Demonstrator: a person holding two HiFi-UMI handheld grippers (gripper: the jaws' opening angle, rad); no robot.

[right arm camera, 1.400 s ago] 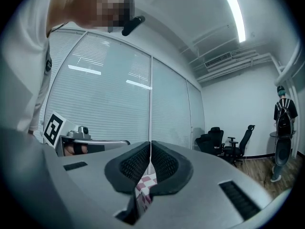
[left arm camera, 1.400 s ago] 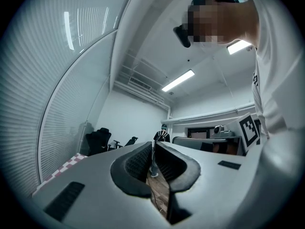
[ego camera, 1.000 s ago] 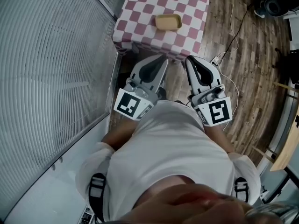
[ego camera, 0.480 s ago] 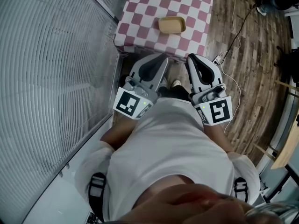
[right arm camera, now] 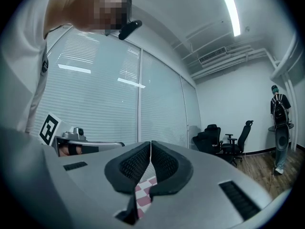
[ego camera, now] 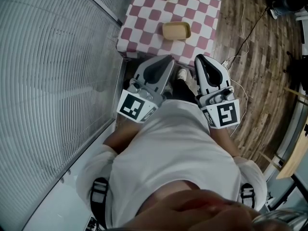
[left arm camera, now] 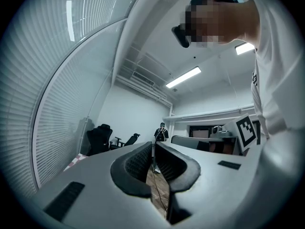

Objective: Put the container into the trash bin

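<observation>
I've stepped nearer: the tan container (ego camera: 176,31) on the checkered desk (ego camera: 144,32) now lies closer, just beyond my left claw (ego camera: 165,60) and right claw (ego camera: 202,59). Both claws are pressed together and empty, so the pickup hasn't begun.

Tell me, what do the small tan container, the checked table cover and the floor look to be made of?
The container: matte tan with rounded moulded edges; probably pulp fibre or plastic. The tablecloth: red-and-white checks hanging over the table edge; cloth or vinyl, unclear. The floor: brown planks with grain and seams; wood or wood-look laminate.
</observation>
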